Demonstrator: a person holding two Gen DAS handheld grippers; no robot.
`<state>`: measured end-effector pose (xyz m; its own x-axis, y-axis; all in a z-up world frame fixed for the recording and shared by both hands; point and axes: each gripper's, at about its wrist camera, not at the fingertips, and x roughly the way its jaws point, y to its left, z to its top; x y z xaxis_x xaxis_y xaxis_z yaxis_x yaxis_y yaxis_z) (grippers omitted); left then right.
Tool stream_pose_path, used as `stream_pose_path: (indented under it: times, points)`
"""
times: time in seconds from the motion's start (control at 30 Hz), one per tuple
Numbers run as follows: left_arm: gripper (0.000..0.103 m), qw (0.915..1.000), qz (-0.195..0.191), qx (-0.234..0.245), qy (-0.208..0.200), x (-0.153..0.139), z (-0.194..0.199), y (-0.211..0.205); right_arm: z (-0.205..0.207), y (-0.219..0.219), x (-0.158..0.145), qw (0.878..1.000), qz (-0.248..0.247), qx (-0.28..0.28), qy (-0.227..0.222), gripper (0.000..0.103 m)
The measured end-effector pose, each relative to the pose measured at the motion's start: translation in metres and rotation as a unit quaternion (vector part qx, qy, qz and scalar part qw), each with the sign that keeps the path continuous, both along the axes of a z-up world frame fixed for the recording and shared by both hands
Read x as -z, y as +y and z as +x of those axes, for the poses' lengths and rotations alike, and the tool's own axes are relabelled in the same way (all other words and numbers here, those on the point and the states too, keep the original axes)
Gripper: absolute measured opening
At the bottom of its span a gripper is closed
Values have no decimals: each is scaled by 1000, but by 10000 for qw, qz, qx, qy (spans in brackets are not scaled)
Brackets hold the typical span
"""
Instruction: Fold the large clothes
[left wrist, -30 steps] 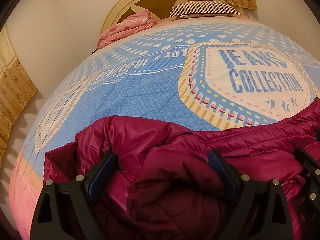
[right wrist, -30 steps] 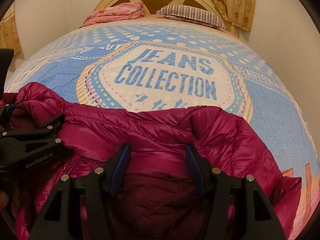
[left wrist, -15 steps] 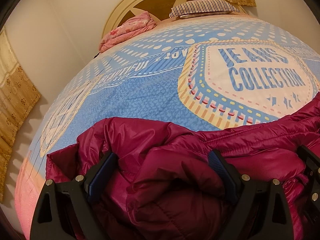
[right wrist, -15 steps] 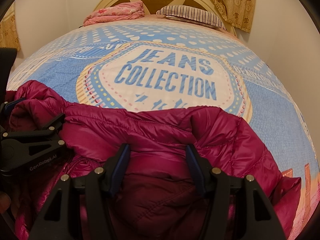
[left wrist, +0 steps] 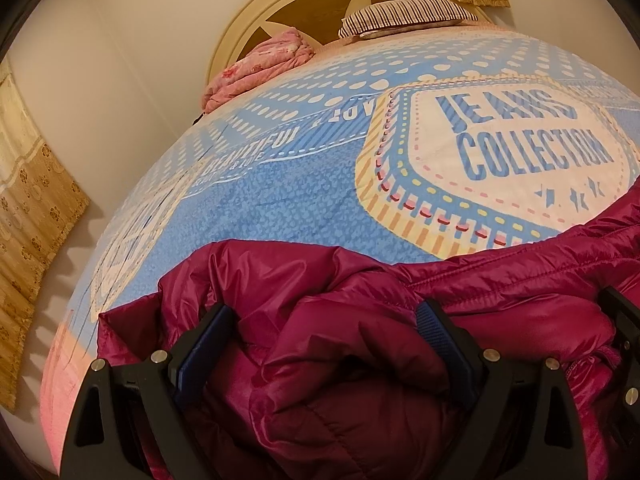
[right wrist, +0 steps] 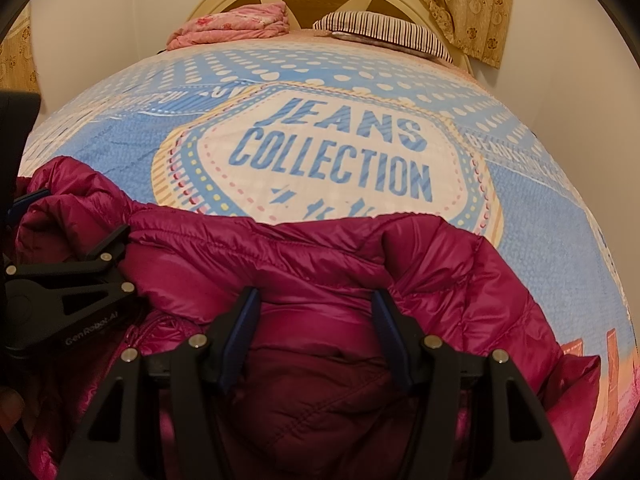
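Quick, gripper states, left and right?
Left gripper: open, jaws straddling bunched magenta jacket.
Right gripper: open, jaws either side of a jacket fold.

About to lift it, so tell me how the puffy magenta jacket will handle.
The jacket looks quilted and puffy, so probably light and floppy, sagging between the left gripper and right gripper. Its shiny shell may slip on the bedspread.

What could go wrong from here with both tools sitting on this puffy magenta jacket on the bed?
The magenta jacket is slick and puffy, so either tool may catch only a loose bulge that could slip out. The left tool and right tool work close together and might bump. The jacket's right edge lies near the corner of the bed and could slide off.
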<state>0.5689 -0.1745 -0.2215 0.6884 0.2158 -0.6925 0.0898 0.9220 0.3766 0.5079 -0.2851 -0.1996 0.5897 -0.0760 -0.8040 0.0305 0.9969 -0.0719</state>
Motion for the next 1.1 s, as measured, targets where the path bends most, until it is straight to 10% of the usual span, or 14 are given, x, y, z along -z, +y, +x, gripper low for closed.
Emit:
stream_pose_path:
  times: [0.37,0.57,1.1]
  points:
    - [95,9998,-149,9,104,-2,3,3,2,2,-2,10000,-53,-45,57,63]
    - [94,9981,-406,177,418,-33,0,17,-12,-5,-29,9989,-376,-260,-122,88]
    - [94,9976,-565,393,-47,-72,-173,102,-158,-21,-49,9991,390,-169,29,88]
